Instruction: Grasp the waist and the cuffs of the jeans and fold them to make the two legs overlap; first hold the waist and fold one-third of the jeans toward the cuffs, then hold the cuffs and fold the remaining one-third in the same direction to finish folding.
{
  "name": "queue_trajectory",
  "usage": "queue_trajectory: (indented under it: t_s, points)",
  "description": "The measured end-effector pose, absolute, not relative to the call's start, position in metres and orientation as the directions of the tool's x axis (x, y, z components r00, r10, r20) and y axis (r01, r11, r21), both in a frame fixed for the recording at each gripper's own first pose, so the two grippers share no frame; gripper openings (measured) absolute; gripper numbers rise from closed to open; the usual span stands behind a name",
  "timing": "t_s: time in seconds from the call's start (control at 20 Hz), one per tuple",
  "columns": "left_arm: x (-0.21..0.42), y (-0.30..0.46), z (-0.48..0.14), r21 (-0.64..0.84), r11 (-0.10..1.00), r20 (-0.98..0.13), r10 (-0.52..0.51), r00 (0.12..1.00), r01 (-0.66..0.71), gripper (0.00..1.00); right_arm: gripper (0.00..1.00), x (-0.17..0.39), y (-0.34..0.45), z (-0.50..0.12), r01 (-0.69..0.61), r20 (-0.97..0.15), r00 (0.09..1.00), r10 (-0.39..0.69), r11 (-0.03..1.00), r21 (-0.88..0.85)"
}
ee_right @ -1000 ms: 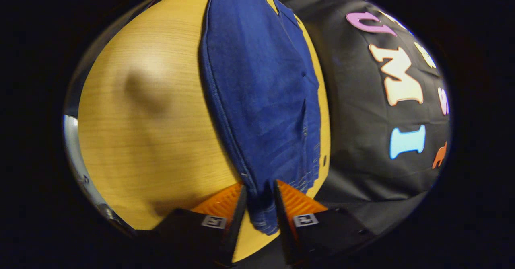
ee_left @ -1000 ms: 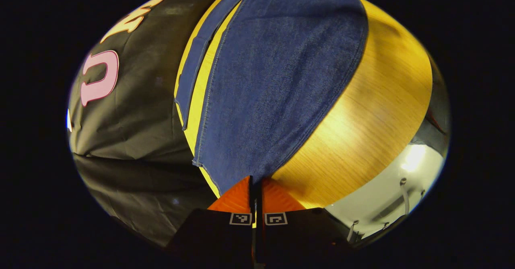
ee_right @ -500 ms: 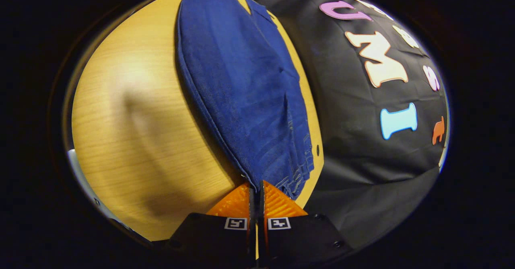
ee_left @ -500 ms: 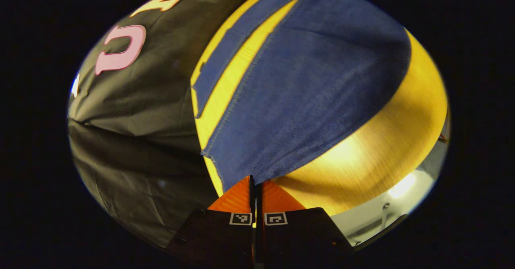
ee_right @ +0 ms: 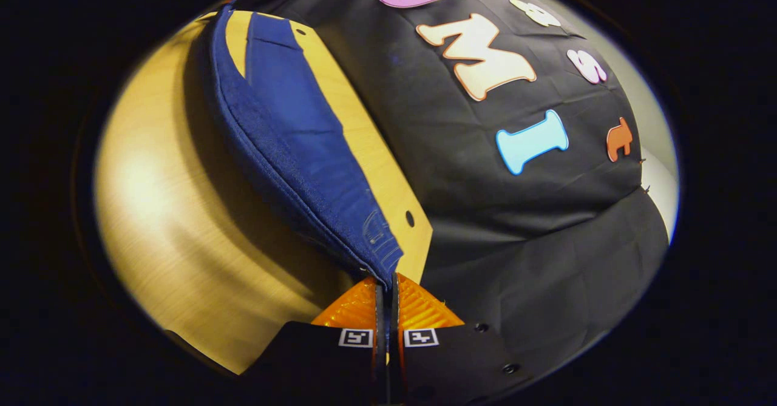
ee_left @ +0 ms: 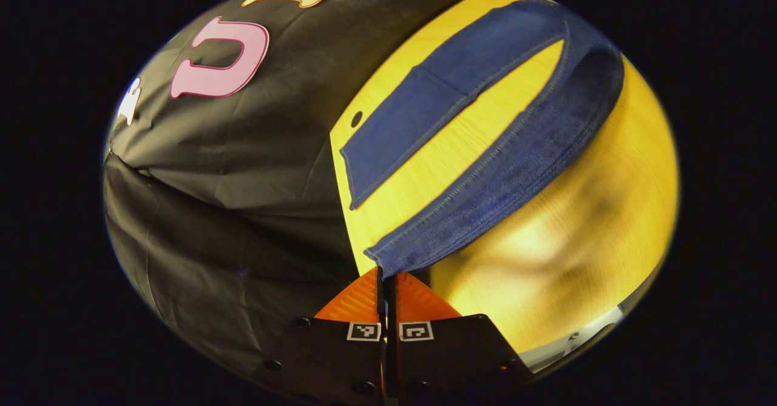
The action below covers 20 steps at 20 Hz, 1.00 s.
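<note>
Fingers of both the left gripper and right gripper pinch closed on the jeans, one leg raised off the table, the other lying flat; both ends should travel level so the edges meet squarely.

Wooden table — jeans partly resting on it.
</note>
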<state>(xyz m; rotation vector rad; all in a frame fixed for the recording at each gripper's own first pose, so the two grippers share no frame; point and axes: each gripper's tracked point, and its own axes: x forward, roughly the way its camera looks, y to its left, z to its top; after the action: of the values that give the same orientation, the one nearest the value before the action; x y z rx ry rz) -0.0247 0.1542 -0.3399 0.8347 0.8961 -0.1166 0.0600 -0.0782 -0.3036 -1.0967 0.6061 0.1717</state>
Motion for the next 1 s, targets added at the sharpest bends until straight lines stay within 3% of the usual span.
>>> queue_trajectory:
  t_s: [0.6, 1.0]
  points:
    - [-0.023, 0.144, -0.339, 0.580, 0.654, -0.739, 0.170, 0.652, 0.486, 0.00, 0.05, 0.172, -0.071, -0.312, -0.398, -0.543, 0.819, -0.186, 0.498, -0.770]
    - [-0.017, 0.127, -0.334, 0.509, 0.697, -0.747, 0.066, 0.661, 0.506, 0.00, 0.04, 0.230, -0.071, -0.360, -0.333, -0.541, 0.793, -0.281, 0.544, -0.771]
